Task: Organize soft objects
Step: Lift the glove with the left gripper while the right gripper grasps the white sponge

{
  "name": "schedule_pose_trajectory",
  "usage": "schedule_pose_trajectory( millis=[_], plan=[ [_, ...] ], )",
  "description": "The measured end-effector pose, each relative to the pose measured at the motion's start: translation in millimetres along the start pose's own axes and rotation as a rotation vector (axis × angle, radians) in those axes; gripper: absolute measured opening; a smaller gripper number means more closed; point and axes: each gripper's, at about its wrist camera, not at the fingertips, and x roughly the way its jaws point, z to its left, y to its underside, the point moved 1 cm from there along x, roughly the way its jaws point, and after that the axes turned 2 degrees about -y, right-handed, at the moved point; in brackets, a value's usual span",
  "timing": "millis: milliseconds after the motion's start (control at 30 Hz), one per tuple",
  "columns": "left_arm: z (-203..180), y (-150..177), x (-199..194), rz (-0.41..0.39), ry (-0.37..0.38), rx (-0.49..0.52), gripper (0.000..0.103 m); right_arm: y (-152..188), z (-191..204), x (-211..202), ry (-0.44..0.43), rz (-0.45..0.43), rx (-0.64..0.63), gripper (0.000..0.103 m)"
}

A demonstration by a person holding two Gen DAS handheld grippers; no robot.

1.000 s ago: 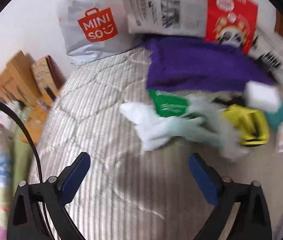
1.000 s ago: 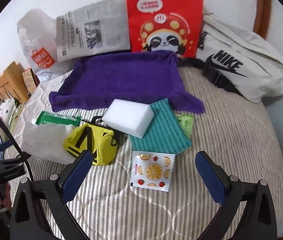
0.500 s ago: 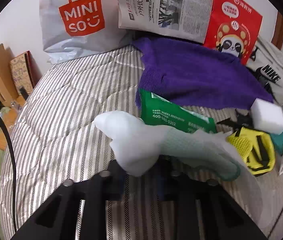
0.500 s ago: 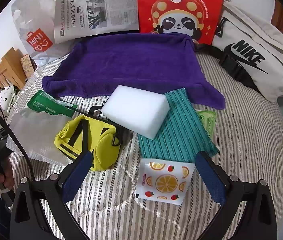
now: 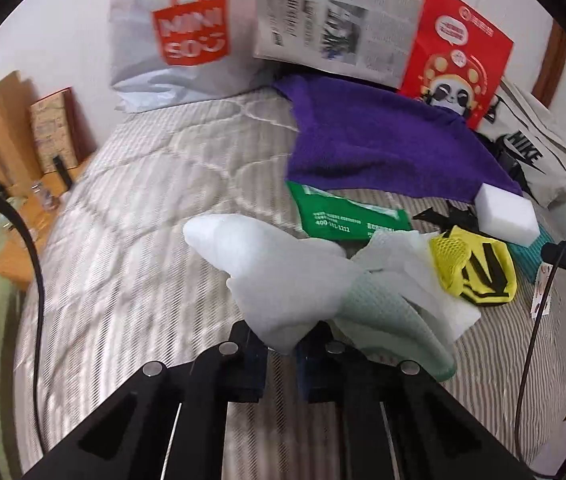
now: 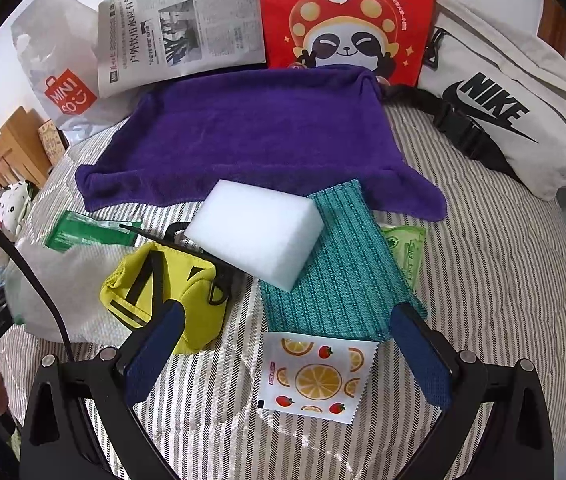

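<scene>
White mesh fabric — a thin laundry-type bag (image 5: 283, 276) with a pale green layer inside — is seen clamped at its near end between the closed fingers of the left gripper (image 5: 281, 354), lifted off the striped bedspread (image 5: 143, 240) toward the bed's left side. A green packet (image 5: 347, 216) lies just beyond it, before the purple towel (image 5: 383, 148). For a clean carry, the trailing end should be raised clear of the yellow pouch (image 5: 475, 272) so nothing is dragged.

From the right wrist, the right gripper (image 6: 289, 354) is held wide apart and empty over a fruit-print sachet (image 6: 315, 376). A white sponge (image 6: 255, 236) rests on a teal cloth (image 6: 347, 272). Whether the yellow pouch, Miniso bag (image 6: 59, 68) or Nike bag (image 6: 503, 100) at the head edge hold anything cannot be told.
</scene>
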Motion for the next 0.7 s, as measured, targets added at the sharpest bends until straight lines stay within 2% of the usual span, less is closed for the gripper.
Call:
schedule_pose_trajectory(
  millis=[200,433,567,700],
  plan=[
    [22.8,9.3,-29.4,-0.024,-0.026,-0.033,0.011,4.3,-5.9,-11.1,0.012,-0.019,0.009,0.101],
    [14.8,7.6,-56.8,-0.077,0.053,-0.037,0.011,9.4,-29.9,-29.8,0.071,-0.056,0.045,0.101],
    [0.7,0.7,-41.9,-0.059,0.118,-0.024,0.011,9.5,-44.2,-33.3,0.079,-0.074,0.07,0.101],
    [-9.3,-0.2,-14.0,-0.019,0.105,-0.003,0.011,10.3,-53.8,-18.8,0.079,-0.051,0.076,0.101]
  ],
)
